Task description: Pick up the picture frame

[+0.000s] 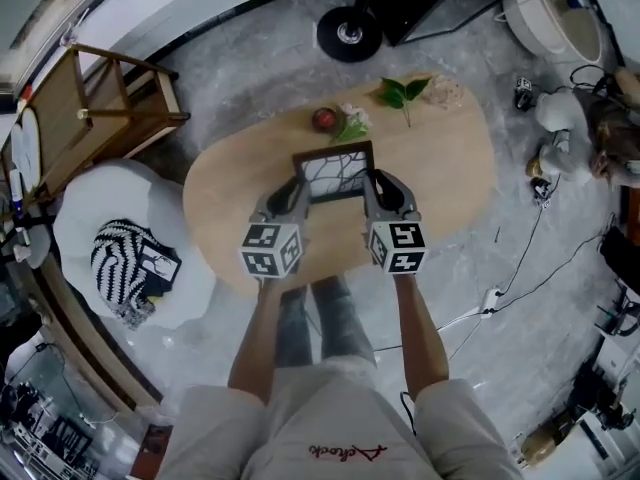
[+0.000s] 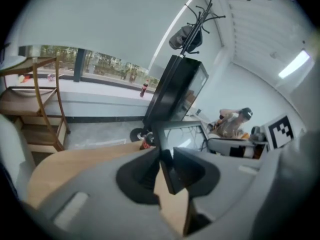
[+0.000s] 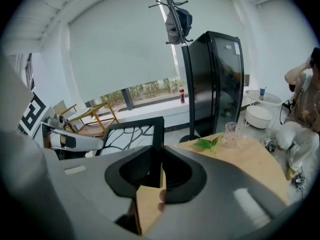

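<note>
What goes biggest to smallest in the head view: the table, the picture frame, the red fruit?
Largest: wooden table.
Next: picture frame, though it is held up nearer the camera, which makes it look a bit bigger.
Smallest: red fruit.

Left grey plastic claw, right grey plastic claw: black inner pads, black-and-white square-marker cubes. White short-sleeved shirt, red script; grey trousers.

Smooth pale wood table, dark matt picture frame with glossy glass; mottled grey floor
</note>
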The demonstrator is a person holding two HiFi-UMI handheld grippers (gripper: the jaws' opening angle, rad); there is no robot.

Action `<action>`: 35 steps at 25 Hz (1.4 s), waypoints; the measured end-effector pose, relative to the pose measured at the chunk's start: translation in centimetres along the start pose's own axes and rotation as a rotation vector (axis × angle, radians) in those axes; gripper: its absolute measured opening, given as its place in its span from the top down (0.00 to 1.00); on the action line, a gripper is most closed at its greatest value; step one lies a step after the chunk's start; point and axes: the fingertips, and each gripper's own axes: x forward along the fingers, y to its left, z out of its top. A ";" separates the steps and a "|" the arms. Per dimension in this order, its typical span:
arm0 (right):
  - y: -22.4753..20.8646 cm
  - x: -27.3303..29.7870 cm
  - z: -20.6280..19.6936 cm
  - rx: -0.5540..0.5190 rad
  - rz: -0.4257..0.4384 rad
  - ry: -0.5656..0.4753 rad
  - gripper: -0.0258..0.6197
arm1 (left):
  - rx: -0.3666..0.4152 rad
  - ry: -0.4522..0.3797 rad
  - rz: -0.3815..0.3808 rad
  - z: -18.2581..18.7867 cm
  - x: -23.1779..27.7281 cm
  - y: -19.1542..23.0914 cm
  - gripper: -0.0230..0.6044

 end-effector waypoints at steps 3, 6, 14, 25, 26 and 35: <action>0.2 -1.3 4.6 -0.007 0.002 -0.042 0.85 | 0.049 -0.028 0.005 4.5 -1.4 -1.5 0.83; 1.1 -2.3 9.1 -0.021 0.007 -0.106 0.85 | 0.104 -0.084 0.007 9.3 -3.1 -2.4 0.83; 7.1 -9.2 18.5 -0.086 0.016 -0.247 0.85 | 0.181 -0.217 0.008 17.5 -12.6 -5.6 0.83; 11.0 -18.7 27.6 -0.144 0.006 -0.423 0.85 | 0.292 -0.372 -0.014 25.6 -21.6 -11.9 0.83; 11.3 -19.6 28.1 -0.144 0.004 -0.435 0.85 | 0.300 -0.383 -0.015 26.1 -22.5 -12.5 0.83; 13.9 -25.1 33.8 -0.180 -0.012 -0.549 0.85 | 0.373 -0.468 -0.030 31.2 -28.1 -16.1 0.83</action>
